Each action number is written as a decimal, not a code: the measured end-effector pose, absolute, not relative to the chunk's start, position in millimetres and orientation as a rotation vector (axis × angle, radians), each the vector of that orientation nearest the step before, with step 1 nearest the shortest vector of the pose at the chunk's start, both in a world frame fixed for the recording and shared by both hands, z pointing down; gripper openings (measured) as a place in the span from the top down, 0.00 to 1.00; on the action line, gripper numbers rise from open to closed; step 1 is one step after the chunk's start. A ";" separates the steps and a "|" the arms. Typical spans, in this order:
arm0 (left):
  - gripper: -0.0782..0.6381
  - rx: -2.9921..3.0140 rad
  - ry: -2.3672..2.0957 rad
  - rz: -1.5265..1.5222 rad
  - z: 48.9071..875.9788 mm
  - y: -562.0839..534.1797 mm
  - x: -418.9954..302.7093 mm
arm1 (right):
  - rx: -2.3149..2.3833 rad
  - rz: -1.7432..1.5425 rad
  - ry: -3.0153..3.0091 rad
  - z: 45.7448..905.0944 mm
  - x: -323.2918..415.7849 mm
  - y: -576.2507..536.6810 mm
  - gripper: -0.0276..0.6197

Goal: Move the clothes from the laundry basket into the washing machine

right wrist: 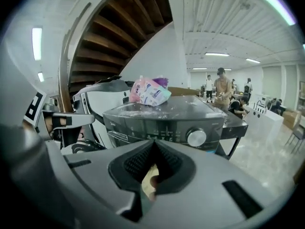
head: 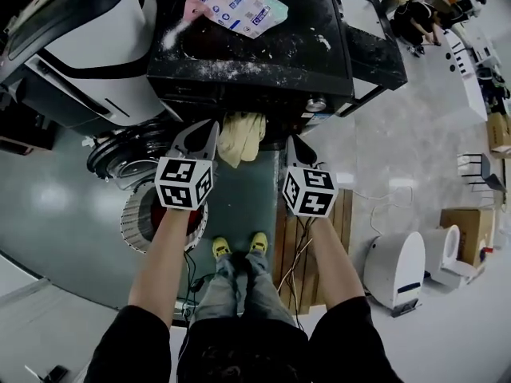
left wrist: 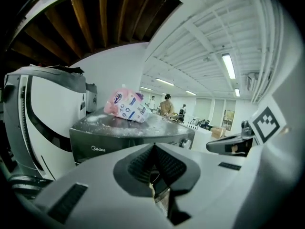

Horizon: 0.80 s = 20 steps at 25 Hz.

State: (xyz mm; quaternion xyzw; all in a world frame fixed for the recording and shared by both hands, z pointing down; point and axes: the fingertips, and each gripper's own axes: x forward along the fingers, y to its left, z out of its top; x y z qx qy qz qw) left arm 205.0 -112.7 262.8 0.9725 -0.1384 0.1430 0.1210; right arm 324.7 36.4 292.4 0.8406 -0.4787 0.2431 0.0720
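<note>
Seen from the head view, the left gripper (head: pixel 206 134) and the right gripper (head: pixel 297 146) are held side by side just in front of a dark grey front-loading washing machine (head: pixel 263 54). Its flat top is dusted with white powder. A pale yellow crumpled cloth (head: pixel 239 138) hangs between the two gripper tips, against the machine's front and just under the top edge. It is off to the right of the round white ribbed laundry basket with a red inside (head: pixel 136 222), which stands on the glossy grey floor under the left forearm. In the left gripper view the jaws of that gripper (left wrist: pixel 153 151) meet at their tips, with a sliver of the cream cloth (left wrist: pixel 150 190) showing low between the ribbed pads. The right gripper view shows the same: the gripper (right wrist: pixel 153 144) has its jaws together over a fold of cloth (right wrist: pixel 150 178). Each tong seems to pinch the cloth, though so little fabric shows that the grip is hard to confirm. A pink and white plastic pouch (head: pixel 235 2) lies on the machine's top towards the back.
</note>
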 end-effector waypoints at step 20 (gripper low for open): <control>0.88 3.021 -0.576 0.321 138.0 -82.1 163.9 | 2.609 0.377 -1.510 142.9 325.8 86.0 0.95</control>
